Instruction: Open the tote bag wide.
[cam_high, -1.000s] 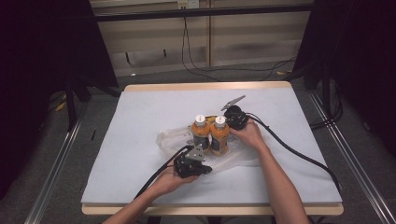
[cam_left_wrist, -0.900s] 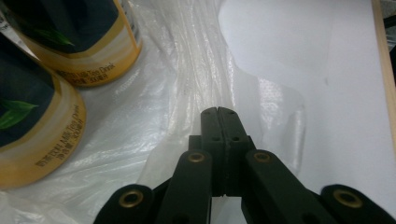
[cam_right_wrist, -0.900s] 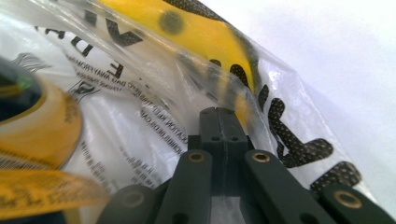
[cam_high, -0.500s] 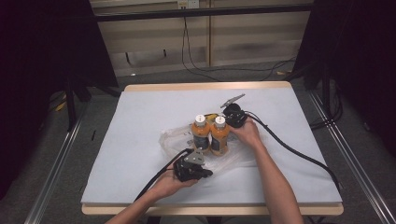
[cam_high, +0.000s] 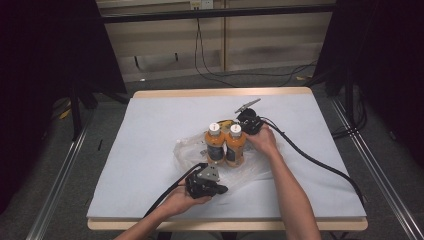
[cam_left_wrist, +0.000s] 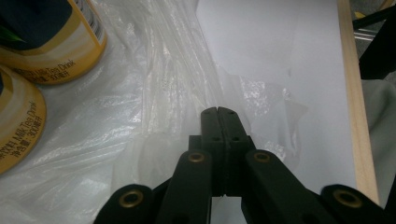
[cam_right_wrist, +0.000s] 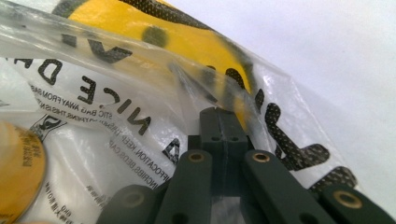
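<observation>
Two orange drink bottles with white caps (cam_high: 216, 145) (cam_high: 235, 146) stand upright side by side on a clear plastic bag (cam_high: 186, 150) in the middle of the white table (cam_high: 150, 120). My left gripper (cam_high: 223, 190) lies at the bag's near edge, pointing right. In the left gripper view its jaws (cam_left_wrist: 218, 110) are shut, with folds of the bag film (cam_left_wrist: 140, 93) running into the tips and the bottles' labels (cam_left_wrist: 46, 42) to the left. My right gripper (cam_high: 237, 125) sits behind the bottles. Its jaws (cam_right_wrist: 217, 111) are shut on the bag's printed yellow-and-black edge (cam_right_wrist: 93, 116).
A black cable (cam_high: 310, 160) trails from the right gripper across the table's right side to its near corner. The left gripper's cable (cam_high: 165, 197) runs off the near wooden edge (cam_high: 225, 222). Dark curtains and floor cables lie beyond the table.
</observation>
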